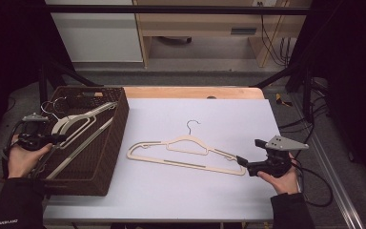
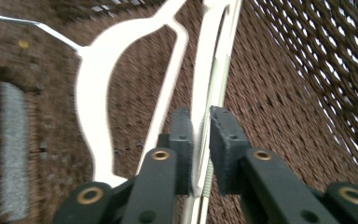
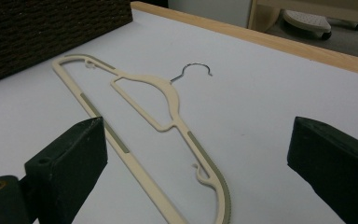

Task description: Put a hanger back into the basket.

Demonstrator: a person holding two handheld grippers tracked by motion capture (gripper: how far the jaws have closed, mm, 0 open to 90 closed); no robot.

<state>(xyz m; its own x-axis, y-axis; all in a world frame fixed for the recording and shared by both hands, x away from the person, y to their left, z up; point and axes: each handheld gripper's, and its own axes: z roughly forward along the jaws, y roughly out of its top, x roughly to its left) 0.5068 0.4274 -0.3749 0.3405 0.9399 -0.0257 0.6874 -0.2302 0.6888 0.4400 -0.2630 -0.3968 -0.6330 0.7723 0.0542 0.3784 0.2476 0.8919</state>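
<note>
Two cream plastic hangers are counted from the high view: one hanger in the basket (image 1: 83,125), leaning across the brown wicker basket (image 1: 109,157) at the table's left, and one hanger on the table (image 1: 186,152), laid flat on the white tabletop (image 1: 195,191) with its wire hook pointing away. The left gripper (image 1: 52,140) is seen there over the basket's near left part, but its jaws are too small to judge; from the left gripper view, a bar of the hanger in the basket (image 2: 203,93) is shown between them, one pad against it and a slight gap at the other, a loosened hold. In the right gripper view, the right gripper (image 3: 196,158) is shown spread wide and empty just short of the hanger on the table (image 3: 168,112).
</note>
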